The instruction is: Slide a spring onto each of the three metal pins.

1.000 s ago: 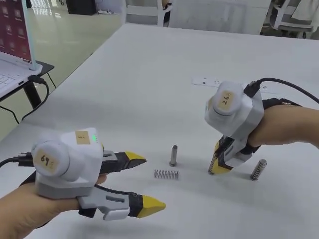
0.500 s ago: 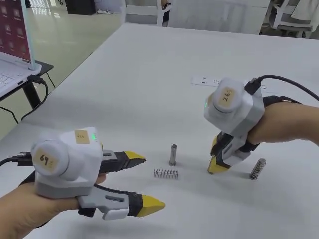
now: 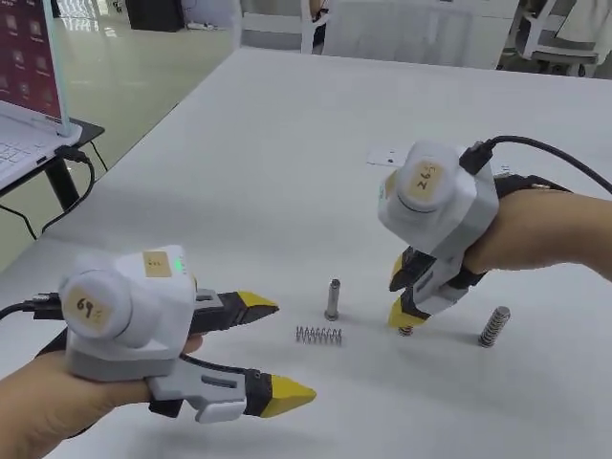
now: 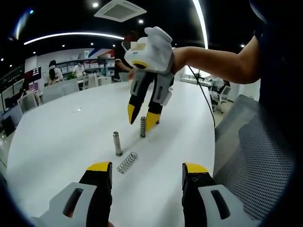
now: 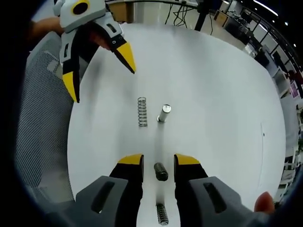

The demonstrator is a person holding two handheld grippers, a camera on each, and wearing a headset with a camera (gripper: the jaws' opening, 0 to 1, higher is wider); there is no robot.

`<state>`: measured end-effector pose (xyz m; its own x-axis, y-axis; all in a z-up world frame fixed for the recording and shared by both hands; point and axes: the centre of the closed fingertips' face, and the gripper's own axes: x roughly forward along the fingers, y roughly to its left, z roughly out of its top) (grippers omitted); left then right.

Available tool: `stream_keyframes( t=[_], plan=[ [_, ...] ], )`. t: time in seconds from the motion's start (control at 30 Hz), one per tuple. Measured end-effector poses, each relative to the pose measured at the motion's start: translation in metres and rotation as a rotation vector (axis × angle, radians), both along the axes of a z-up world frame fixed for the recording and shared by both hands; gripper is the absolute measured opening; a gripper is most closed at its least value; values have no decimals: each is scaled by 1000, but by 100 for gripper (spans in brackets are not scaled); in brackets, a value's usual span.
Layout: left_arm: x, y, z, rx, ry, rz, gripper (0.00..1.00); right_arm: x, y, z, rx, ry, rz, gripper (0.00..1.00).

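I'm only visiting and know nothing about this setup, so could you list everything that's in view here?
table: one, white, under everything
bare pin: one, silver, upright, mid-table
loose spring: one, silver, lying flat beside the bare pin
centre sprung pin: one, silver, upright, right of the bare pin
right sprung pin: one, silver, furthest right
power strip: one, white, far side of the table
laptop: one, open, red screen, on a stand at far left
office chairs: count unclear, pale, beyond the table
left hand-held gripper: one, white with yellow tips, open, near left
right hand-held gripper: one, same colours, open, over the centre sprung pin
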<state>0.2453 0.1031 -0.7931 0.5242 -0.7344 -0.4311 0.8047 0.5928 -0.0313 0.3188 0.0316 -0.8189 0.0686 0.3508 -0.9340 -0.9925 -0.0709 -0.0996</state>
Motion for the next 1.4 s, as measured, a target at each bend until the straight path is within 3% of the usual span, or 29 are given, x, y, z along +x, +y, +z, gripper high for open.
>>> stream_keyframes(
  t=[0.67,1.4],
  plan=[
    [-2,2,1,4,-2,2,54,-16,24,-9,-1,-1,51,24],
    [-3,5,-1,5,1,6,53,-27,46,-27,35,39,53,19]
  ],
)
